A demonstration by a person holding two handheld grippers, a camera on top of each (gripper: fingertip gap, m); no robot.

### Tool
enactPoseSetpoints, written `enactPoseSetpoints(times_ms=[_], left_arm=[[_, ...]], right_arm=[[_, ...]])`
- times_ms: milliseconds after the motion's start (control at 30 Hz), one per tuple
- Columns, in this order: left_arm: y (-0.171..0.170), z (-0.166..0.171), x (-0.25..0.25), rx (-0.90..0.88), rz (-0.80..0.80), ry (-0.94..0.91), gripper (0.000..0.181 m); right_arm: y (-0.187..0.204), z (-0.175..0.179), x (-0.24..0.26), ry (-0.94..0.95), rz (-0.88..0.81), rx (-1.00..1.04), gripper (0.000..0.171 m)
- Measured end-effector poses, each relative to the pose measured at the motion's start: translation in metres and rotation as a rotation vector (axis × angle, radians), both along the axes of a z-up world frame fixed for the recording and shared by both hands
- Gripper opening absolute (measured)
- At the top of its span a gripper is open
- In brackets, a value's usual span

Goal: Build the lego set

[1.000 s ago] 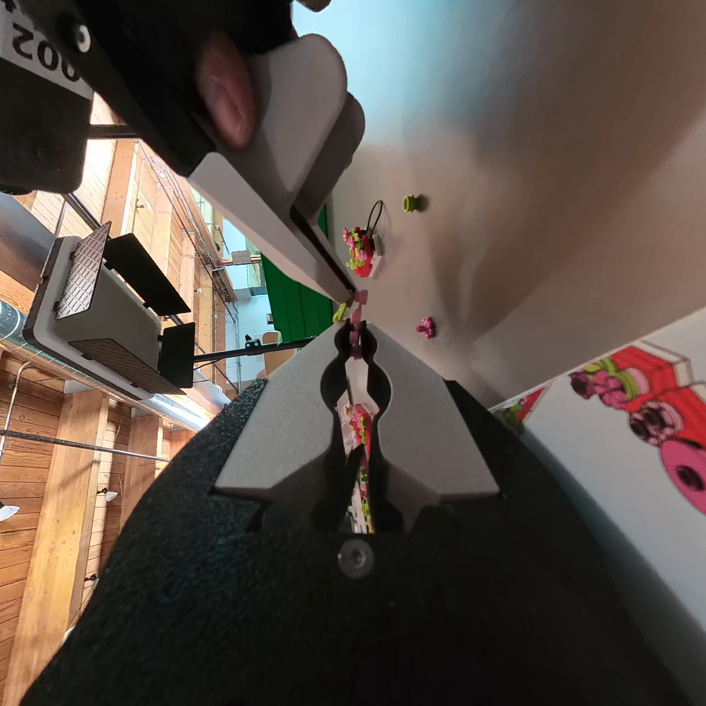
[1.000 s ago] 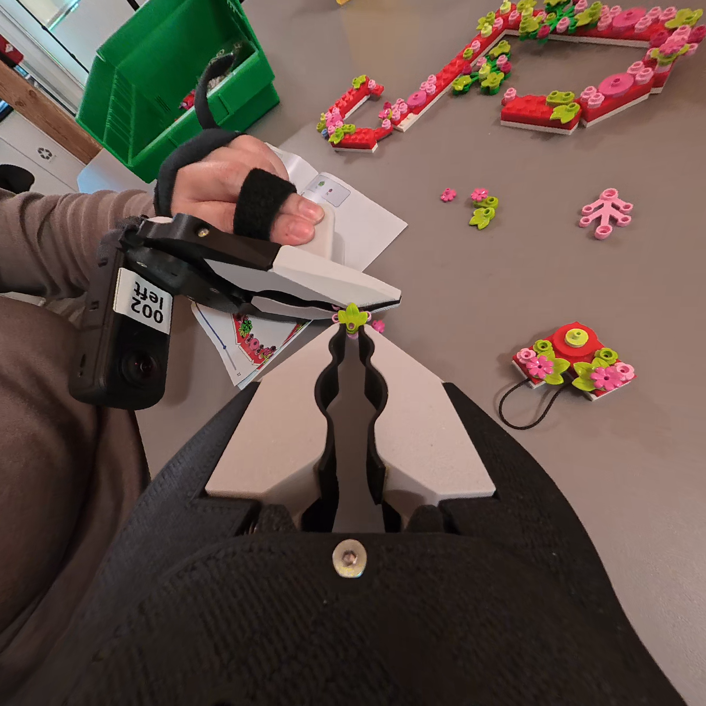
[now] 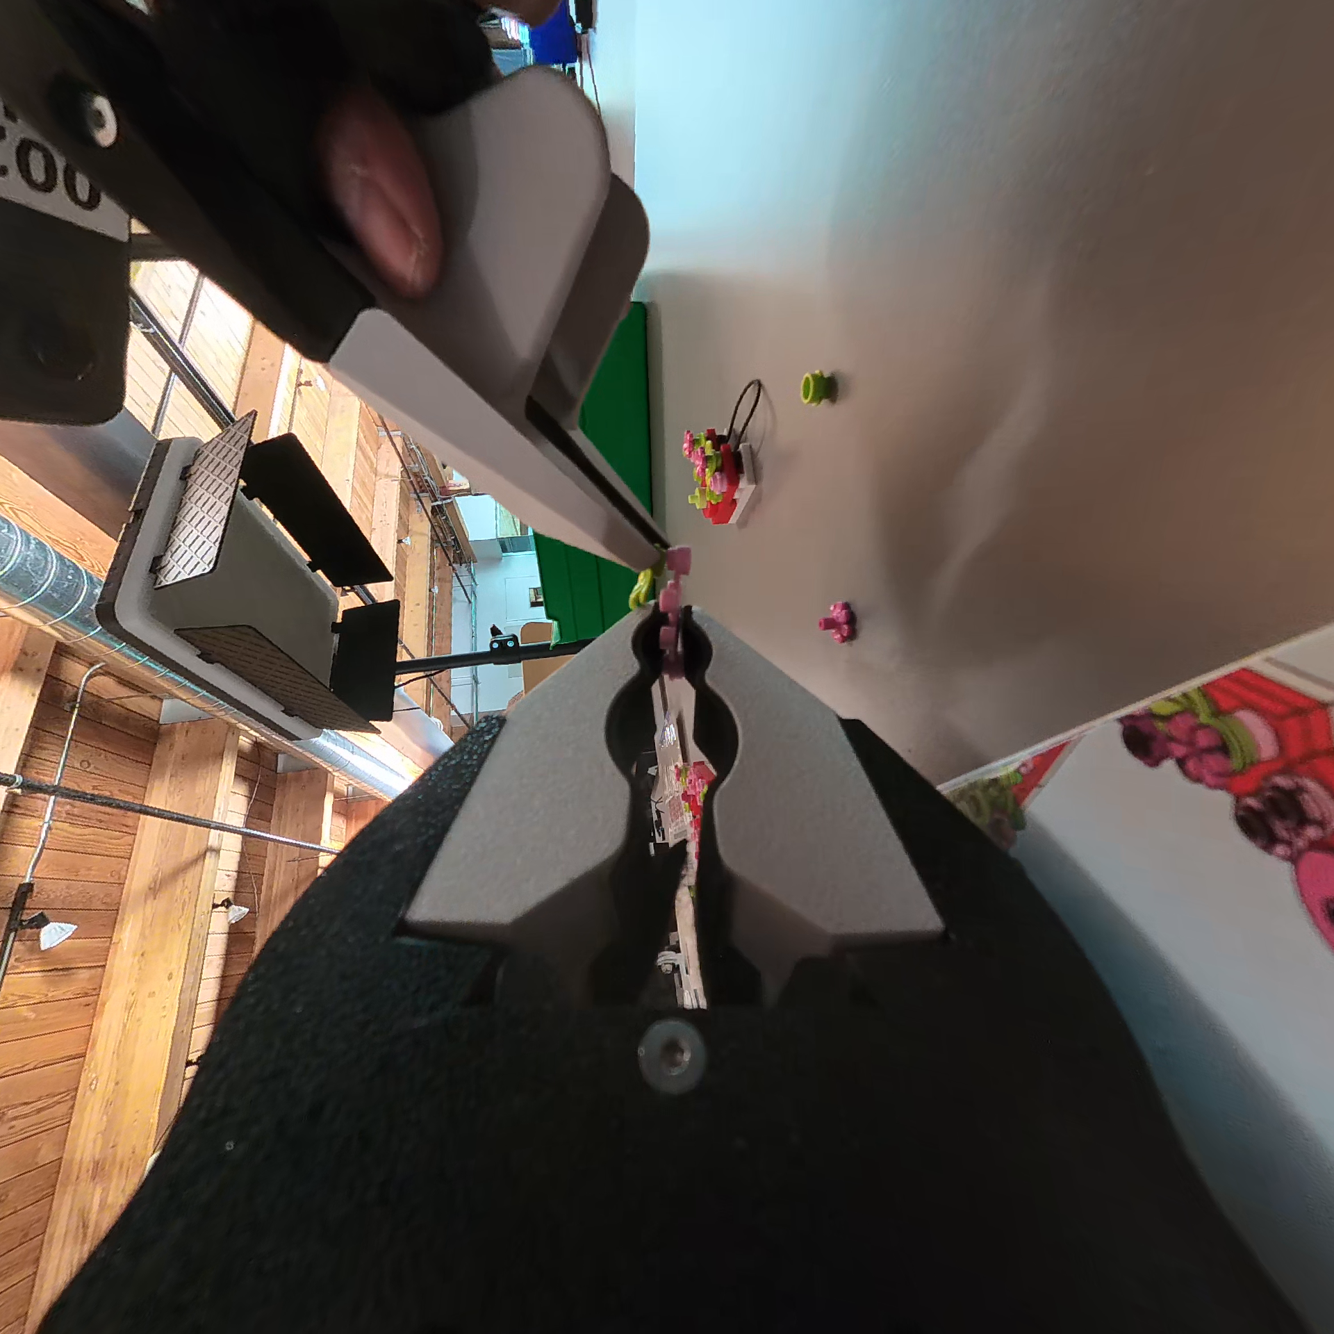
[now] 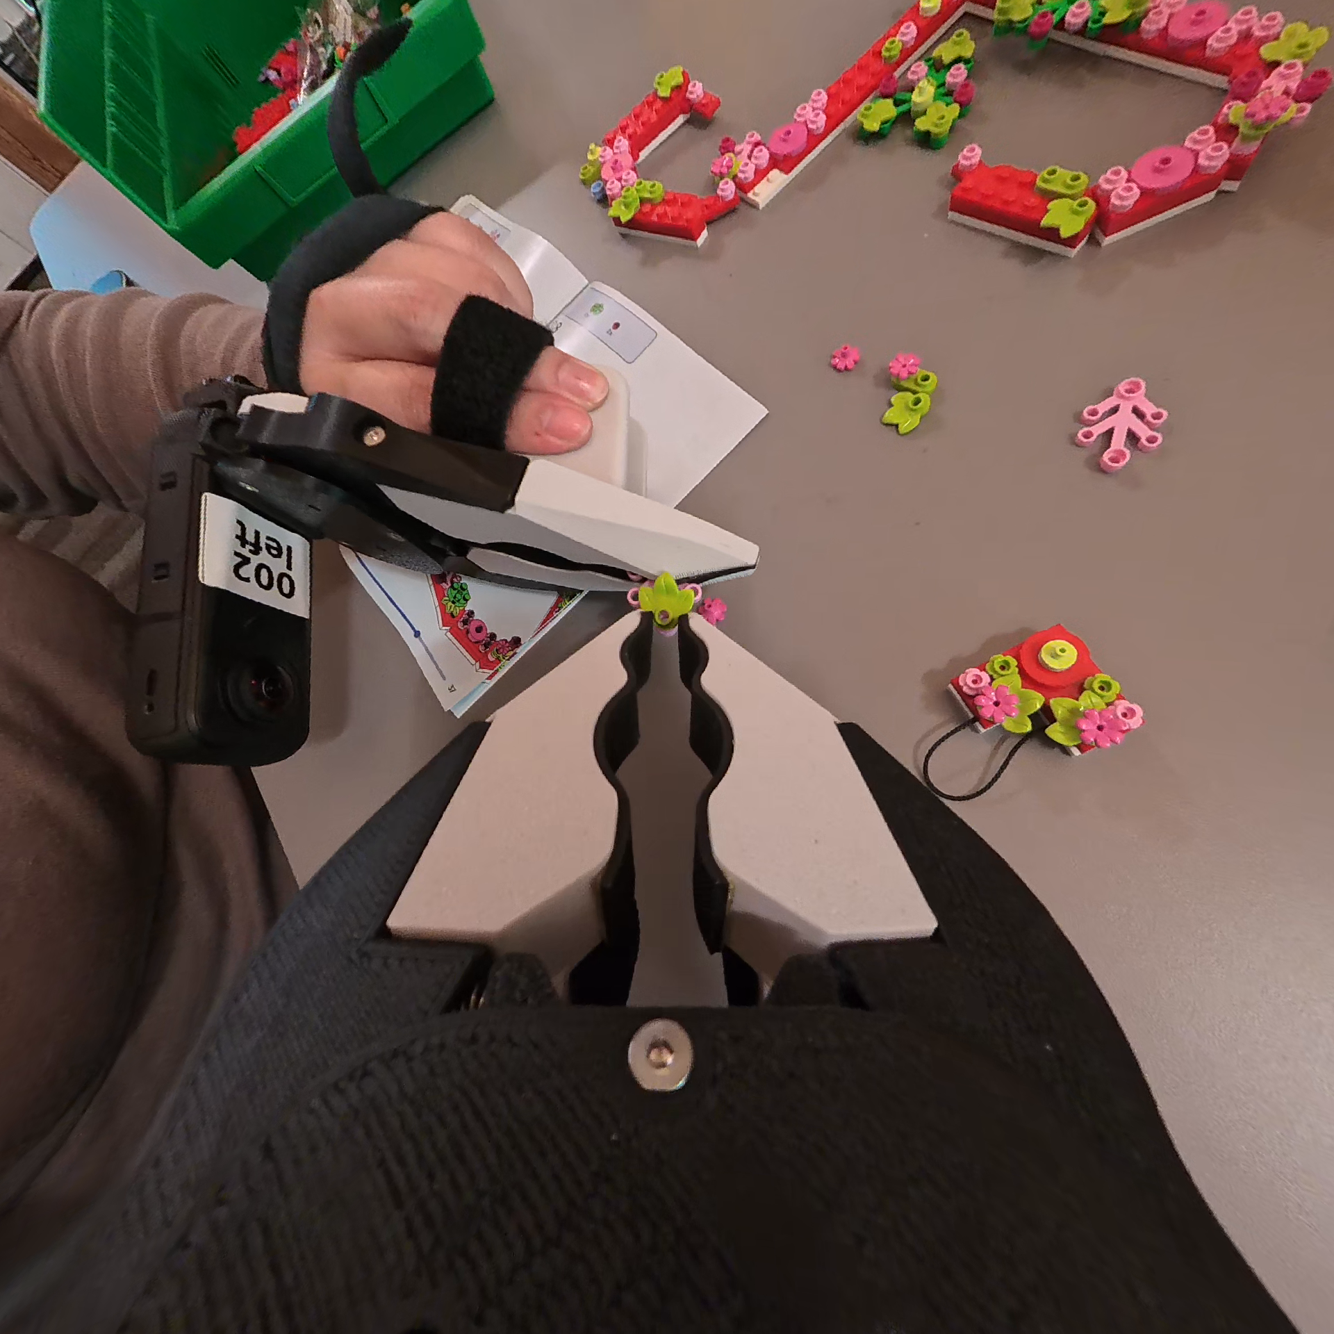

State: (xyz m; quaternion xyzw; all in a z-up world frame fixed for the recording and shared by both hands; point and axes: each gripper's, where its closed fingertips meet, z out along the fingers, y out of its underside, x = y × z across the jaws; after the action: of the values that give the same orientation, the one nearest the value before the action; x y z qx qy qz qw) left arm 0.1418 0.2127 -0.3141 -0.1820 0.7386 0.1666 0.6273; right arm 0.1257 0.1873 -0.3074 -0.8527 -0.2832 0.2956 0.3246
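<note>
My left gripper (image 3: 671, 618) is shut on a light pink branch piece (image 3: 675, 599), held in the air over the grey table (image 4: 938, 520). My right gripper (image 4: 665, 628) is shut on a lime green leaf piece (image 4: 664, 595) and holds it against the pink branch. The two grippers meet tip to tip. The left gripper also shows in the right wrist view (image 4: 722, 570), coming in from the left, held by a hand. The right gripper shows in the left wrist view (image 3: 653, 552). The leaf there (image 3: 642, 586) sits beside the branch.
A small red assembly with a black cord (image 4: 1039, 686) lies to the right. A large red flowered frame (image 4: 1010, 202) lies at the back, a green bin (image 4: 216, 108) at back left. An instruction booklet (image 4: 686, 404), a loose pink branch (image 4: 1122, 426) and loose flowers and leaves (image 4: 906, 393) lie on the table. My two grippers' fingertips are within a few centimetres of each other.
Almost nothing. Both grippers stay tip to tip with their pieces; the views have shifted only slightly.
</note>
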Motion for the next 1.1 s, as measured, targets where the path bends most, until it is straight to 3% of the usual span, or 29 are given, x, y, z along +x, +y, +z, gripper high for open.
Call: enactPoseSetpoints(times_ms=[767, 1100], left_arm=[[-0.004, -0.012, 0.001, 0.007, -0.027, 0.070, 0.002], [-0.009, -0.022, 0.001, -0.007, -0.071, 0.129, 0.001]], right_arm=[[-0.003, -0.012, 0.000, -0.042, 0.004, -0.044, 0.005], [-0.010, -0.023, -0.002, 0.033, 0.023, -0.094, 0.004]])
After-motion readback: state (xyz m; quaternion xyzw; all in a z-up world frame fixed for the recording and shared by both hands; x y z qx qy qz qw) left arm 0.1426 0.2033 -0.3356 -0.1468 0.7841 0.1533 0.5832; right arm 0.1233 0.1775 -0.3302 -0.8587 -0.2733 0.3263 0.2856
